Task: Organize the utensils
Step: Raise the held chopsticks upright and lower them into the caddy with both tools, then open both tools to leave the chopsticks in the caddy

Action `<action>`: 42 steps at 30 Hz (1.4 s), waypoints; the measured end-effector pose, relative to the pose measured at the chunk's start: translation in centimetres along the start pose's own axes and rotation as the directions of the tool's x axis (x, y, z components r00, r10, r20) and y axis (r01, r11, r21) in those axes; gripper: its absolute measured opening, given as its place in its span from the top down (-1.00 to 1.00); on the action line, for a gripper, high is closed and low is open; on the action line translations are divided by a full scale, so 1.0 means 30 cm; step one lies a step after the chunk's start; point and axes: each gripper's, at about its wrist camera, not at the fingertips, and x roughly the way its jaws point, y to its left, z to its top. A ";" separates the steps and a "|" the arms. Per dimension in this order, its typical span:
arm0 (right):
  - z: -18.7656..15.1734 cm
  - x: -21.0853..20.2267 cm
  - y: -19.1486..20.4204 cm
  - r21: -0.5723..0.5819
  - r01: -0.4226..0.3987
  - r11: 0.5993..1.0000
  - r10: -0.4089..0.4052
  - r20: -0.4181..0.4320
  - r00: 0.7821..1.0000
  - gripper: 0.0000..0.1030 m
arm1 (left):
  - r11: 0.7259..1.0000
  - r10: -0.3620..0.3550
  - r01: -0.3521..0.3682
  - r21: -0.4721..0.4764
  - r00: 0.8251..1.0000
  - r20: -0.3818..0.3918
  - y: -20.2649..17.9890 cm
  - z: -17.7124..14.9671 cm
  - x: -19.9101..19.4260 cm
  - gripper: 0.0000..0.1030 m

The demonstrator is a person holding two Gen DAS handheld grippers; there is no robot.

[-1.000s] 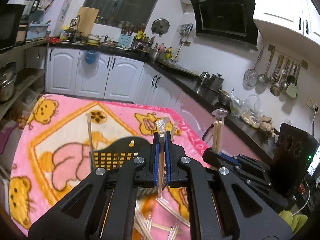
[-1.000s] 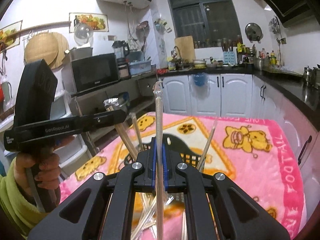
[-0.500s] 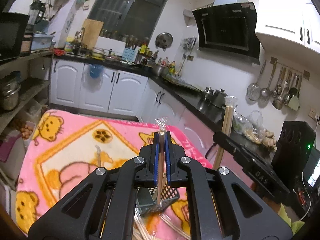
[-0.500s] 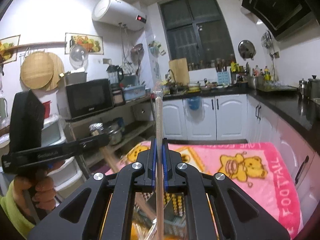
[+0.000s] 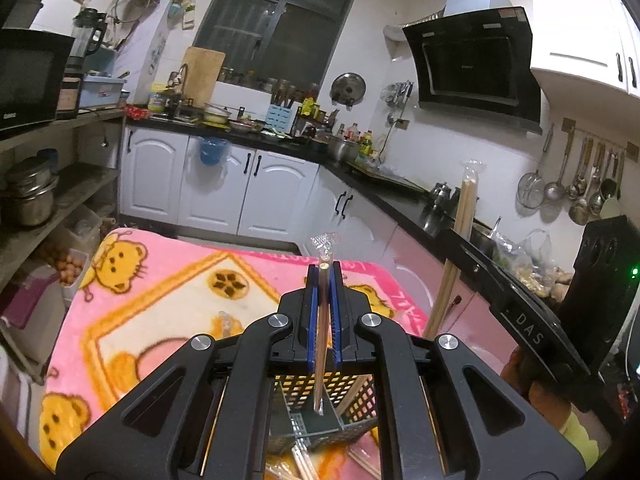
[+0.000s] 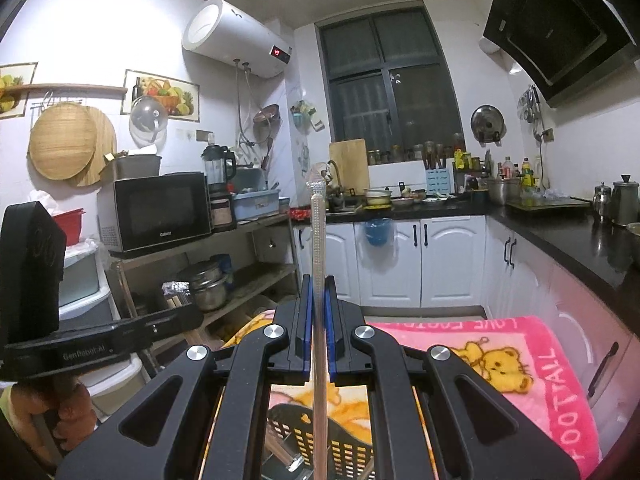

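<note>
2 claws, both clamped: my left claw (image 5: 324,276) pinches wrapped chopsticks (image 5: 322,320), my right claw (image 6: 319,288) another wrapped pair (image 6: 318,240), above the black basket (image 5: 352,396) on the pink blanket (image 5: 168,280).

Bench (image 5: 132,308) covered w/ pink cartoon blanket (image 6: 560,380), yellow bears + cats printed on it, cream panel w/ orange border mid-cloth; pink edge strip reads "FOOTBALL" in right wrist view. Black perforated basket (image 5: 348,396) sits directly on blanket at near edge, slots show yellow thru. Loose wrapped chopsticks (image 5: 304,460) lie flat on blanket just beside basket, nearer cam, partly hidden. One clear-wrapped stick (image 5: 225,322) stands up further back, base hidden.
</note>
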 end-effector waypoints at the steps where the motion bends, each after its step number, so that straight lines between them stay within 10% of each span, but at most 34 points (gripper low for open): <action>1: -0.007 0.013 0.001 -0.001 0.003 1.000 -0.003 0.000 1.000 0.89 | 1.000 0.001 -0.001 -0.002 1.000 -0.005 0.003 -0.004 0.010 0.94; 42: -0.234 0.133 -0.065 0.079 0.077 0.994 -0.064 -0.155 0.986 0.61 | 0.999 0.035 -0.032 0.022 0.990 -0.137 0.034 -0.185 0.168 0.94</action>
